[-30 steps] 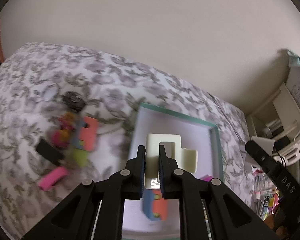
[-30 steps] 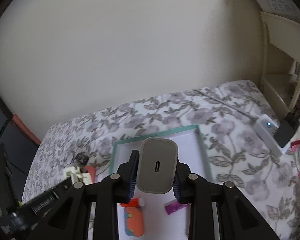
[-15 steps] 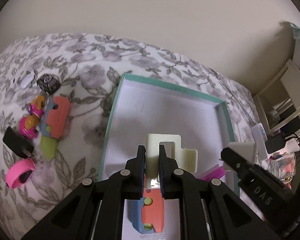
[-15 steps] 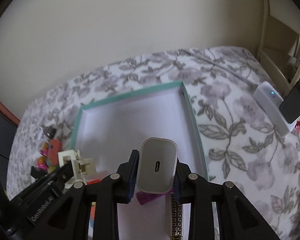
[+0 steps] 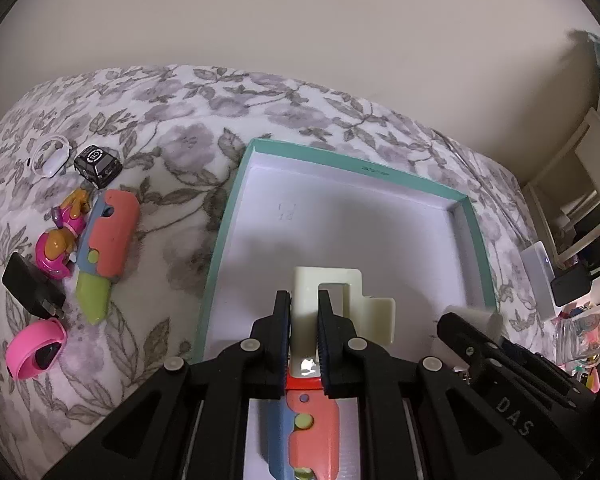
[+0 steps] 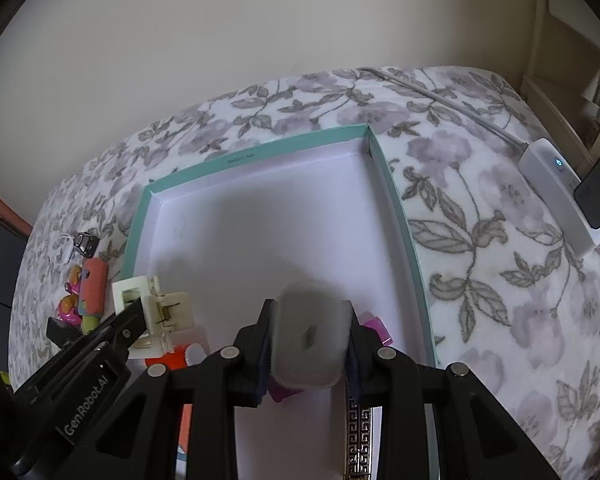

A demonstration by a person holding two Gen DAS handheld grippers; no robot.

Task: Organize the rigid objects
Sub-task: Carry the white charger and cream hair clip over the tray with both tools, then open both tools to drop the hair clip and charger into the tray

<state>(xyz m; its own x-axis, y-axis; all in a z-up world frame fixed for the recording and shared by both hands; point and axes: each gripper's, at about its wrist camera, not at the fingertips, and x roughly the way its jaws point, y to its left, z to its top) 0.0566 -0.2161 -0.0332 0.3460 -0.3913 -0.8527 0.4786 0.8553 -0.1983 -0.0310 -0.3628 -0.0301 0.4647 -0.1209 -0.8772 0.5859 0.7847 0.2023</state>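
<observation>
Both lowered over box [image 5: 476,236] since earlier frame. Left gripper [image 5: 304,316] clamps clip [image 5: 352,304]; right gripper [image 6: 310,336] clamps charger [image 6: 308,336].

Plain cream wall [image 5: 300,20], floral bedspread [image 5: 180,128]

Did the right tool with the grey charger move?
Yes. The right tool with the grey charger came down toward the teal box.

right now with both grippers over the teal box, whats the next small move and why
Probably lower a little further and open both. The left gripper is clamped on the cream clip and the right gripper on the grey charger, both above the teal box floor, where bare white space lies ahead.
</observation>
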